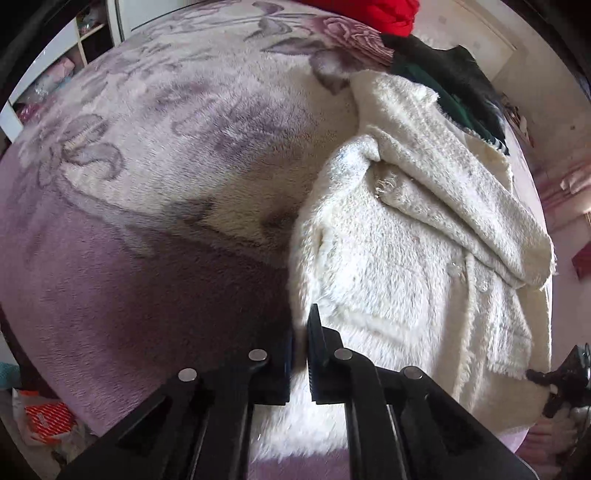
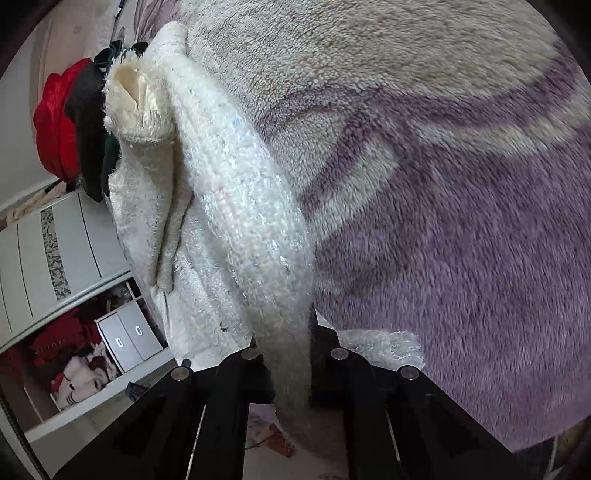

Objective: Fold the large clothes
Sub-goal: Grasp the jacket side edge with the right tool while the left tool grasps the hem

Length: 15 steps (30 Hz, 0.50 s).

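Cream coat [image 1: 406, 258]: thick, shaggy, fuzzy pile w/ a faint sparkle in the weave, frayed edges, silky lining showing inside one cuff [image 2: 135, 99]. It lies crumpled on the right part of a bed, one sleeve [image 1: 461, 206] folded across the body. Bed cover is a plush fleece blanket [image 1: 166, 147], lilac w/ pale cream areas and a grey-purple flower print.

At far end of the bed, just beyond the coat: dark green/black garment [image 1: 443, 77] and smth red and shiny [image 1: 369, 13]. Beside the bed, white drawer unit [image 2: 62, 251] and open shelves w/ red and white stuff.

Left gripper [image 1: 299, 354]: black jaws nearly together at the coat's near-left edge; looks like they pinch the hem, but can't tell for sure. Right gripper [image 2: 288, 354]: jaws clamped on a thick fold of the coat, fabric rising between them and hanging down past them.
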Available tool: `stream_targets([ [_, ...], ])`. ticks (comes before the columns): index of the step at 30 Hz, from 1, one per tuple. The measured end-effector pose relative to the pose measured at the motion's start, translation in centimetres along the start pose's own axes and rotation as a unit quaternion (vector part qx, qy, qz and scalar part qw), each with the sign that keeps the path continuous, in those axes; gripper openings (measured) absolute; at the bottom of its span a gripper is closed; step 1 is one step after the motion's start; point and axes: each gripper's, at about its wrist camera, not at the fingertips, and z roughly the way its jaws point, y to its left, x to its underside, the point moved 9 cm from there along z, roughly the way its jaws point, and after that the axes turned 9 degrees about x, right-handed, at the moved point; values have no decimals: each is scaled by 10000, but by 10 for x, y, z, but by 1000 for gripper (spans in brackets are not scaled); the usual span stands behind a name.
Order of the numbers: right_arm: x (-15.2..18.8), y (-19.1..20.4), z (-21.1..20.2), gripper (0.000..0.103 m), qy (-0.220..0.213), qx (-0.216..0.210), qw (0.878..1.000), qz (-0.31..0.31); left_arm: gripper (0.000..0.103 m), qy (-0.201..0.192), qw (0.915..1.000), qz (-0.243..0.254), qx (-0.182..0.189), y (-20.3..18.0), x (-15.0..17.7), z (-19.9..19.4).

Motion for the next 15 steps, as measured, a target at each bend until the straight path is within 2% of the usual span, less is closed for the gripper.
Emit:
stream_targets([
  [2, 22, -1, -10, 7, 77, -10, 10000, 10, 2, 27, 10000, -31, 55, 3, 4, -15],
  [5, 49, 3, -12, 8, 263, 234, 9991, -238, 1, 219, 9994, 116, -234, 21, 7, -21],
  [6, 48, -5, -24, 11, 254, 441, 9978, -434, 1, 289, 9984, 45, -492, 34, 8, -21],
  [7, 44, -10, -27, 13, 218, 711, 9955, -583, 3, 338, 9980, -99, -526, 39, 8, -22],
  [8, 38, -10, -25, 22, 196, 982, 9923, -730, 3, 402, 9972, -226, -590, 47, 11, -19],
  [9, 30, -11, -22, 26, 235, 1331, 9867, -907, 3, 473, 9956, -361, -730, 53, 8, -18],
  [11, 11, -8, -30, 29, 118, 1853, 9761, -1128, 8, 331, 9953, -389, -819, 55, 5, -23],
  [12, 0, -5, -39, 38, -31, 1981, 9728, -1198, 10, 288, 9939, -323, -1014, 53, -1, -23],
  [13, -10, 1, -50, 44, -194, 2013, 9716, -1228, 27, 292, 9926, -229, -1159, 50, -2, -23],
  [14, -21, 10, -60, 53, -366, 2045, 9701, -1255, 68, 305, 9900, -101, -1374, 47, -5, -21],
  [15, -36, 15, -72, 54, -554, 1993, 9698, -1292, 88, 276, 9858, 59, -1656, 40, -11, -18],
])
